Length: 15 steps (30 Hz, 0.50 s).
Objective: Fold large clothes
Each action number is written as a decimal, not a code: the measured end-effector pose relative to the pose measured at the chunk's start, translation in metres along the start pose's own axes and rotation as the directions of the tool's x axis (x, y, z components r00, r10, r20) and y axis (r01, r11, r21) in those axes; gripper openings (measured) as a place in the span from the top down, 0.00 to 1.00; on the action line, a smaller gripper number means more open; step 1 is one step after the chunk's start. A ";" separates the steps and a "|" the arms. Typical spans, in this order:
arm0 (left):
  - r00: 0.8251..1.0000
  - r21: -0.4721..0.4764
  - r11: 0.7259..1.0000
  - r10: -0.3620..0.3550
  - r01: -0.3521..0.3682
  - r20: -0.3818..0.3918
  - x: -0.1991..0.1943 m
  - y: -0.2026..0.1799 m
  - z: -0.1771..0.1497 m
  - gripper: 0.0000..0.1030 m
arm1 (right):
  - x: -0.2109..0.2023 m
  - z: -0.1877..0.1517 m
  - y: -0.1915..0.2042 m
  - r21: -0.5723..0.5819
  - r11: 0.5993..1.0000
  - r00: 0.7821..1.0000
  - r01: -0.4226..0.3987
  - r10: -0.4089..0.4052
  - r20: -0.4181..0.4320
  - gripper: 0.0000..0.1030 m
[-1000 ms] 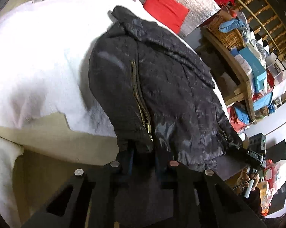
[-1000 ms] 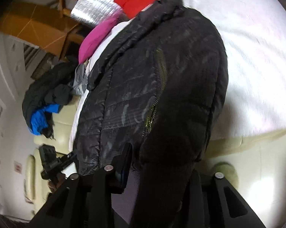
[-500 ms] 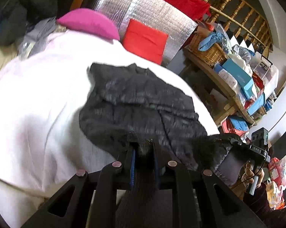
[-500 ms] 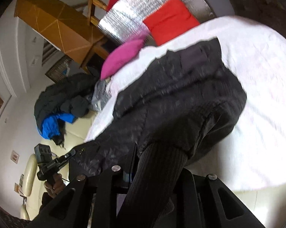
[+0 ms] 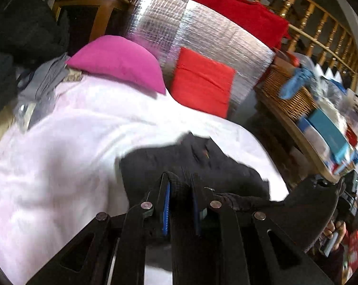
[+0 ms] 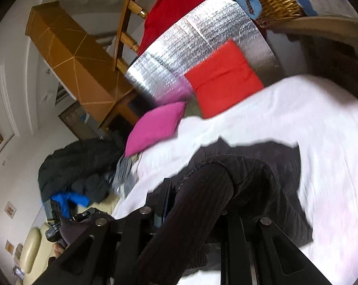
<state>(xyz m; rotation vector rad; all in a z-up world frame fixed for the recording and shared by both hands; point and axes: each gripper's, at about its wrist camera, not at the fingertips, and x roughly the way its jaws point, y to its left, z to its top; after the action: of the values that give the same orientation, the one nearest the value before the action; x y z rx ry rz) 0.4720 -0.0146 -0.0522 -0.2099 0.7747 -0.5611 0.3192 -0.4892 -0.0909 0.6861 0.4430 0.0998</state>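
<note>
You hold the black quilted jacket (image 5: 198, 163) by its ribbed hem, left gripper (image 5: 180, 187) and right gripper (image 6: 193, 204) both clamped on it, probably so the hem can fold over the pale pink blanket (image 5: 60, 166).

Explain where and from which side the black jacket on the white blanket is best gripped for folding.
Grip the jacket at its ribbed hem, from the near edge. That band is thick, bunches firmly, and hangs toward you off the blanket, while the collar end lies far across.

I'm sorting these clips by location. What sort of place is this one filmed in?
Probably a lived-in home, a bedroom or living area. A black jacket lies on a white blanket with a pink cushion and a red cushion, beside a wooden banister and a cluttered shelf with a wicker basket.
</note>
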 end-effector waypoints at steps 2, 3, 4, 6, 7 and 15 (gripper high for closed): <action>1.000 -0.016 1.000 0.011 -0.011 0.003 0.026 0.001 0.023 0.84 | 0.032 0.023 -0.005 -0.004 0.999 0.999 0.032 -0.032 0.017 0.80; 1.000 -0.024 0.999 0.022 -0.022 -0.004 0.046 0.002 0.036 0.84 | 0.046 0.031 -0.010 0.011 0.999 0.999 0.041 -0.041 0.019 0.80; 0.999 -0.028 0.999 0.034 -0.035 -0.014 0.061 0.003 0.043 0.84 | 0.061 0.039 -0.017 0.028 0.998 0.998 0.052 -0.053 0.017 0.80; 0.997 -0.044 0.997 0.067 -0.068 -0.039 0.100 0.011 0.055 0.84 | 0.095 0.051 -0.037 0.060 0.993 0.995 0.102 -0.103 0.011 0.80; 0.994 -0.046 0.995 0.090 -0.093 -0.054 0.117 0.015 0.057 0.84 | 0.113 0.054 -0.053 0.099 0.987 0.992 0.128 -0.129 -0.003 0.80; 0.976 -0.109 0.981 0.145 -0.163 -0.162 0.209 0.055 0.037 0.83 | 0.189 0.036 -0.147 0.281 0.942 0.982 0.181 -0.159 -0.099 0.79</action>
<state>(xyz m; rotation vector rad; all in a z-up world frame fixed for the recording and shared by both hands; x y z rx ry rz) 0.6414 -0.0851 -0.1728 -0.2185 0.9679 -0.3858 0.4970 -0.5801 -0.2272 0.9306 0.5943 -0.1062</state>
